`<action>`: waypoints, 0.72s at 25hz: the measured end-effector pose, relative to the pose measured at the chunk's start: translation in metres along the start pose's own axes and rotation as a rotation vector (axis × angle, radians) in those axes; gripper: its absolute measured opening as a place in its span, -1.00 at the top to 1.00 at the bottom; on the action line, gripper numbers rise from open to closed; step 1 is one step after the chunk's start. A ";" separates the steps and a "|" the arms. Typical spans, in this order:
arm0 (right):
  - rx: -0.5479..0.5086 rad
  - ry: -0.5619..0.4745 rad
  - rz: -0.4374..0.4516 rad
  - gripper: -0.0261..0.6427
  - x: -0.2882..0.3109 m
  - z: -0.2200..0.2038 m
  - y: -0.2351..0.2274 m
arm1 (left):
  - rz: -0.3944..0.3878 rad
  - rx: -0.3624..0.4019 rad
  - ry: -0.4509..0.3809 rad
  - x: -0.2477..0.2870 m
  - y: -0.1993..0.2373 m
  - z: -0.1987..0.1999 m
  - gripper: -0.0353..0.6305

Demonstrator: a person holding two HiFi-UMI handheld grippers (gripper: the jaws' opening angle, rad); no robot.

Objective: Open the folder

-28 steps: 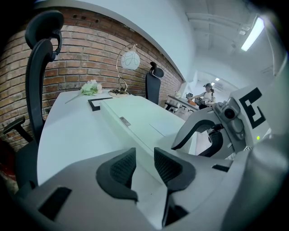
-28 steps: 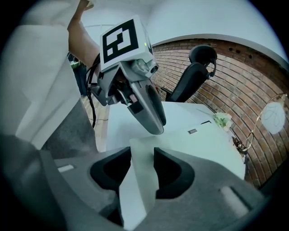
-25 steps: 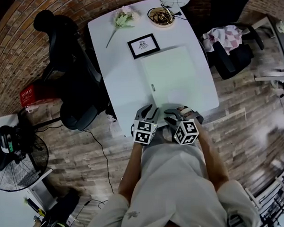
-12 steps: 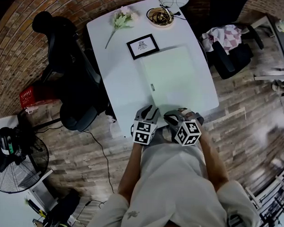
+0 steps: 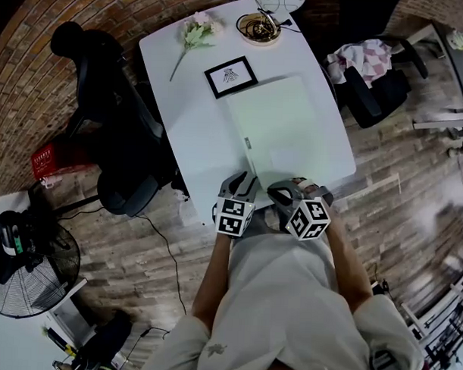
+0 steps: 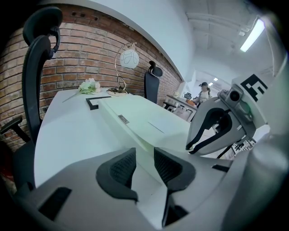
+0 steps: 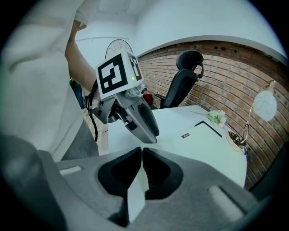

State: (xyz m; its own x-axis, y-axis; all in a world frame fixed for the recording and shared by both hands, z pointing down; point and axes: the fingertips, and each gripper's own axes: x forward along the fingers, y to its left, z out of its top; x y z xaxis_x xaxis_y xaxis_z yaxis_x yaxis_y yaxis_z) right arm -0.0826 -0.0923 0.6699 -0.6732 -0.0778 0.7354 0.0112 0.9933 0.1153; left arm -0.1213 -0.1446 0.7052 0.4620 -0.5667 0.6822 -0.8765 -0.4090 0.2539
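My right claw has just been closing and now pinches a thin pale edge of the folder between its pads, which are nearly together. My left claw stands just beside it with its jaws apart, the folder's near corner running into the gap, the pads not pressing on it. The folder lies flat on the white counter, near its front edge.
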 end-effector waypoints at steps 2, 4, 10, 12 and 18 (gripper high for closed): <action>0.010 -0.009 -0.009 0.86 -0.003 0.002 -0.001 | -0.004 -0.004 -0.010 0.000 0.001 0.002 0.53; 0.016 -0.014 -0.017 0.87 -0.006 0.004 -0.003 | -0.005 -0.004 -0.014 0.001 0.002 0.004 0.53; 0.030 -0.027 -0.041 0.88 -0.013 0.009 -0.006 | -0.004 0.016 0.007 0.005 0.001 0.004 0.53; 0.036 -0.031 -0.050 0.88 -0.015 0.011 -0.008 | -0.003 0.020 0.008 0.005 0.002 0.004 0.53; 0.038 -0.036 -0.072 0.88 -0.019 0.014 -0.009 | -0.007 0.024 0.007 0.004 0.002 0.004 0.53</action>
State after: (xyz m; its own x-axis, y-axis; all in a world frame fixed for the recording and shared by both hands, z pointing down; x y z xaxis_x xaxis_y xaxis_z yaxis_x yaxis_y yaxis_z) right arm -0.0805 -0.0989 0.6459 -0.6973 -0.1467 0.7016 -0.0660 0.9878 0.1410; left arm -0.1207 -0.1506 0.7060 0.4668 -0.5592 0.6851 -0.8698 -0.4301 0.2417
